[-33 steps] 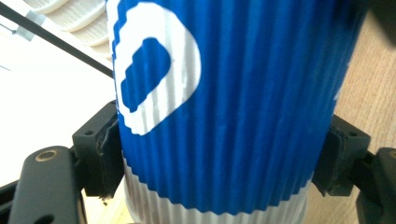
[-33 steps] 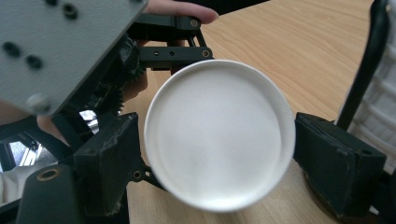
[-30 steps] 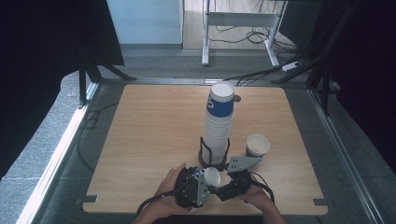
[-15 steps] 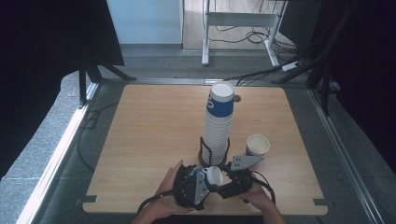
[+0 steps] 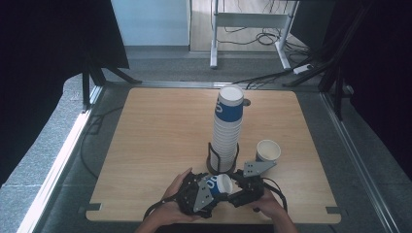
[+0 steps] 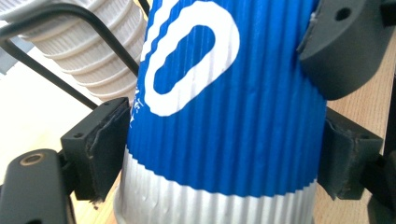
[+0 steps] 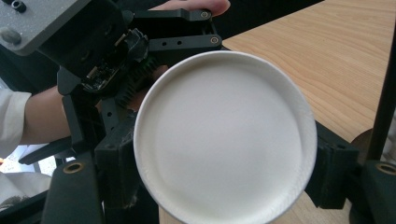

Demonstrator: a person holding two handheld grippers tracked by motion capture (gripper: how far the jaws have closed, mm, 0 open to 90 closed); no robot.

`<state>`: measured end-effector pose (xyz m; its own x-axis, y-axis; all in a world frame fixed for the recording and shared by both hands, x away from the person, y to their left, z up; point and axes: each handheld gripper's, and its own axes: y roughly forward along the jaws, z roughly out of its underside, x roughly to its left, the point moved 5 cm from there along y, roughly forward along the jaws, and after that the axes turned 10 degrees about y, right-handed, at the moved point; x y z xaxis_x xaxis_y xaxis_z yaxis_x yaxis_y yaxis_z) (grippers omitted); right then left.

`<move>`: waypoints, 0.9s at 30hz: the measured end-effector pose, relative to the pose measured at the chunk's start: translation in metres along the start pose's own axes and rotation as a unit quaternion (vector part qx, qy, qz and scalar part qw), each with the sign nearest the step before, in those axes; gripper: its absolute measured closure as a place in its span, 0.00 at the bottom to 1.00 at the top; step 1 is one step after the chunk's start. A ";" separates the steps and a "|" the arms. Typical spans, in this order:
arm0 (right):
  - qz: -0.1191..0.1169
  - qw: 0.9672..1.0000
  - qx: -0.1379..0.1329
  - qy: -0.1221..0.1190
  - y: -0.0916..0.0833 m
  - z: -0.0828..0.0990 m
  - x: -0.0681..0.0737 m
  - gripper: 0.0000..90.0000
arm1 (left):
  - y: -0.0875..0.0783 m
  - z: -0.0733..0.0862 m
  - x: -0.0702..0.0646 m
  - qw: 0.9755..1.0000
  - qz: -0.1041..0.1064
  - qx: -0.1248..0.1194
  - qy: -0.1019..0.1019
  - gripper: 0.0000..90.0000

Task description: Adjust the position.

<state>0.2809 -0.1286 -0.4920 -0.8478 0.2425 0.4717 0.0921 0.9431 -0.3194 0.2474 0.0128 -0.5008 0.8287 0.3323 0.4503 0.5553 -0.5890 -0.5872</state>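
A blue-and-white ribbed paper cup point(image 5: 217, 185) lies on its side between both grippers near the table's front edge. My left gripper point(image 5: 206, 192) has just been closing its jaws, and its pads point(image 6: 108, 148) press on the cup's blue wall point(image 6: 224, 107). My right gripper point(image 5: 234, 188) closed a moment earlier and grips the cup's white round end point(image 7: 224, 144) from the other side. A jaw of the right gripper shows at the upper right of the left gripper view. Just behind stands a tall cup stack point(image 5: 227, 126) in a black wire holder point(image 5: 212, 156).
A single white cup point(image 5: 267, 150) stands upright to the right of the stack. The wooden table point(image 5: 160, 131) has free room on its left half. Cables trail from both grippers over the front edge. Dark stands and cables lie on the floor beyond the table.
The cup between the grippers shows more of its blue side than a second ago. Both hands have stayed in nearly the same place.
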 end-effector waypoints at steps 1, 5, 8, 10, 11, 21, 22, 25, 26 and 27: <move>0.001 1.000 0.001 0.000 0.000 0.000 -0.001 0.29 | 0.001 0.000 -0.001 1.000 0.000 -0.001 0.001 0.17; 0.002 1.000 0.005 0.001 0.001 0.002 -0.002 0.29 | 0.002 0.001 -0.002 1.000 0.002 0.002 0.004 0.20; 0.002 1.000 0.006 0.001 0.001 0.002 -0.002 0.29 | 0.002 0.001 -0.002 1.000 0.003 0.000 0.004 0.21; 0.003 1.000 0.003 0.000 0.001 0.002 -0.002 0.29 | 0.001 0.000 -0.002 1.000 0.005 0.000 0.002 0.20; 0.001 1.000 0.002 -0.001 0.001 0.002 -0.002 0.29 | 0.000 0.000 -0.001 1.000 0.007 0.001 0.002 0.20; 0.003 1.000 -0.009 -0.001 -0.004 0.000 -0.004 0.29 | 0.000 0.001 -0.001 1.000 0.011 0.003 -0.003 0.19; 0.003 1.000 -0.009 -0.001 -0.004 0.000 -0.004 0.29 | 0.000 0.001 -0.001 1.000 0.011 0.004 -0.002 0.19; 0.006 1.000 -0.007 -0.003 -0.003 0.001 -0.004 0.29 | 0.001 0.002 -0.001 1.000 0.010 0.006 0.001 0.20; 0.008 1.000 -0.006 -0.003 -0.003 0.001 -0.004 0.29 | 0.001 0.002 -0.001 1.000 0.011 0.006 0.001 0.21; 0.009 1.000 -0.004 -0.003 -0.003 0.001 -0.004 0.29 | 0.002 0.002 -0.001 1.000 0.011 0.007 0.002 0.21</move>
<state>0.2836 -0.1323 -0.4941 -0.8493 0.2572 0.4610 0.1107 0.9406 -0.3208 0.2473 0.0128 -0.5036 0.8399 0.3164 0.4410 0.5387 -0.5851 -0.6062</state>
